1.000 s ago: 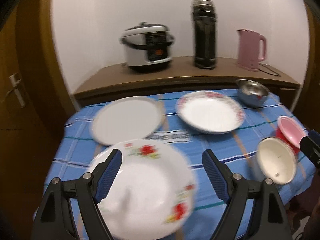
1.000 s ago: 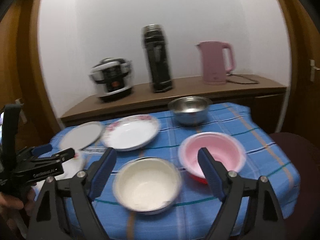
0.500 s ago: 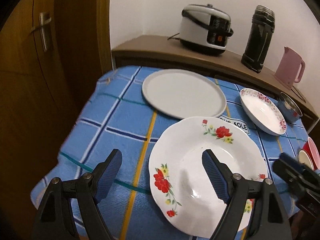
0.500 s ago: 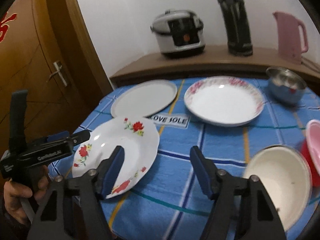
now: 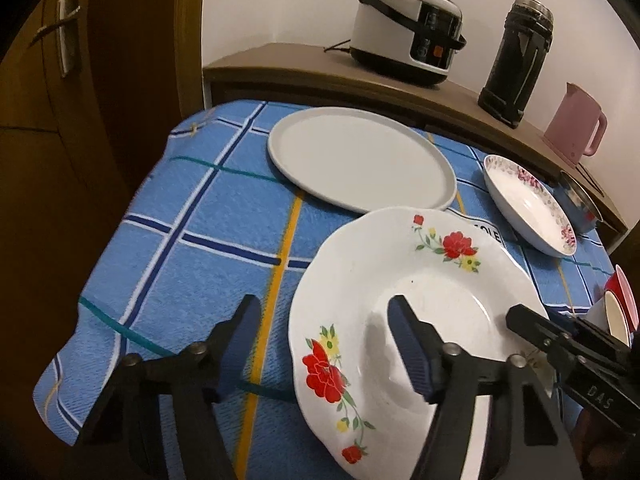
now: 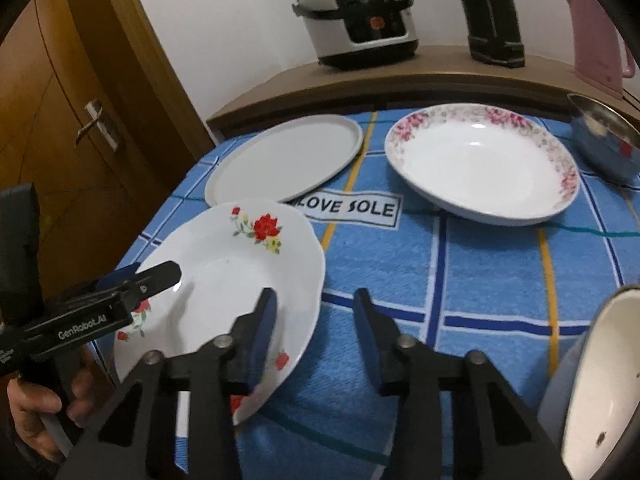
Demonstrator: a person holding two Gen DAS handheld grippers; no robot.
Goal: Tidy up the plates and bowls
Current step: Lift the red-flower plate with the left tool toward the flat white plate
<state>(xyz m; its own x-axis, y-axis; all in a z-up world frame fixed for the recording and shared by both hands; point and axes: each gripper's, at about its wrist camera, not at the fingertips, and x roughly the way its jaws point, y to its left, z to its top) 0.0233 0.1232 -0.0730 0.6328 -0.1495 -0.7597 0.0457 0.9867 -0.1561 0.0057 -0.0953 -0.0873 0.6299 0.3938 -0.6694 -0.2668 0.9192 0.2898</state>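
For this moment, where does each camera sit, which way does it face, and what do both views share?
Left wrist: on the left gripper, angled down over the table's left edge at the red-flower plate; its jaws are closing astride the near-left rim; the right gripper's tip intrudes.
Right wrist: on the right gripper, angled down at the plate's right rim, jaws closing astride it; the hand and left gripper show.
Shared: that plate, grey plate, pink-rimmed plate, rice cooker.

You see a white plate (image 5: 420, 320) with red roses on the blue checked tablecloth (image 5: 208, 248), a plain grey plate (image 5: 360, 156) just beyond it.
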